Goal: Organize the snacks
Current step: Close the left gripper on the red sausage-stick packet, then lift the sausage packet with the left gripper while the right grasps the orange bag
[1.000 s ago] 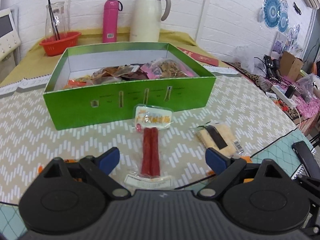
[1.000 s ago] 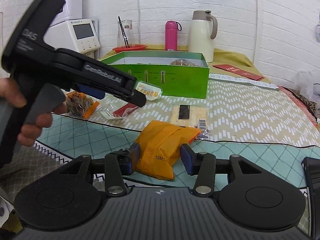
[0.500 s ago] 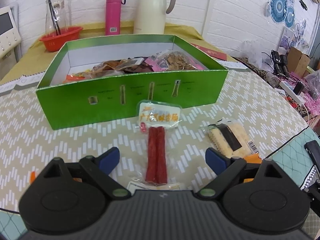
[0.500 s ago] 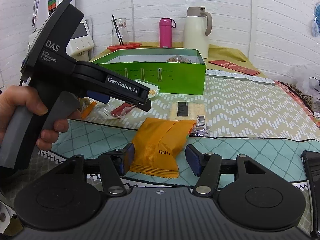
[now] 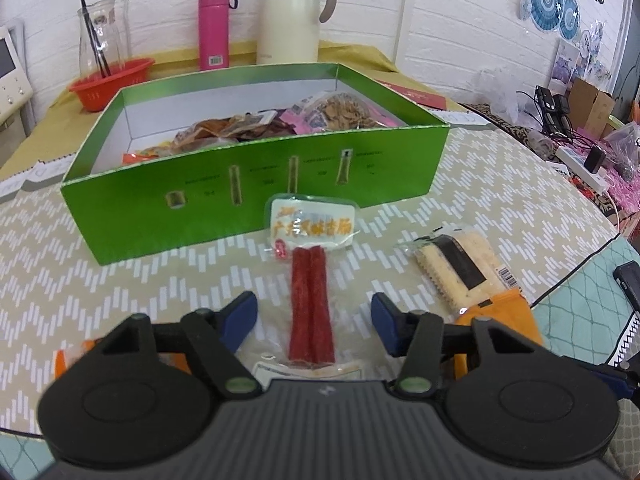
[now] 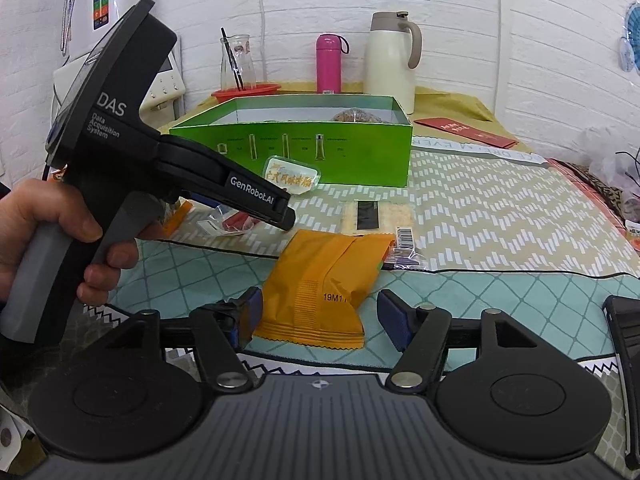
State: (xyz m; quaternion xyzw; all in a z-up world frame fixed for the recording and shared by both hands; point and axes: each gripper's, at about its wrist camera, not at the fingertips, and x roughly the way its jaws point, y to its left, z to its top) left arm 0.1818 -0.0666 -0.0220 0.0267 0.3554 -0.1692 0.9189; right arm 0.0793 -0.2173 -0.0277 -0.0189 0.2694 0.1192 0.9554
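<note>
A clear pack with two red sausage sticks (image 5: pixel 310 300) lies on the patterned cloth before the green snack box (image 5: pixel 256 196), label end leaning on the box wall. My left gripper (image 5: pixel 314 316) straddles the pack's near end. Its jaws are closing, and the blue pads still stand off the red sticks. In the right wrist view that left gripper (image 6: pixel 286 216) slants down over the sausage pack (image 6: pixel 236 222), held by a hand. My right gripper (image 6: pixel 318 316) is opening around an orange packet (image 6: pixel 324 280) lying flat; its right pad stands apart from it.
A cracker pack (image 5: pixel 456 268) lies right of the sausages, an orange-wrapped snack (image 6: pixel 178 216) to their left. The box (image 6: pixel 360 160) holds several snacks. Behind it stand a pink bottle (image 5: pixel 214 28), a cream jug (image 5: pixel 292 16) and a red basket (image 5: pixel 112 82). A black phone (image 6: pixel 624 328) lies far right.
The left jaws have narrowed toward the sausage pack. The right jaws have widened and let go of the orange packet, which now lies flat.
</note>
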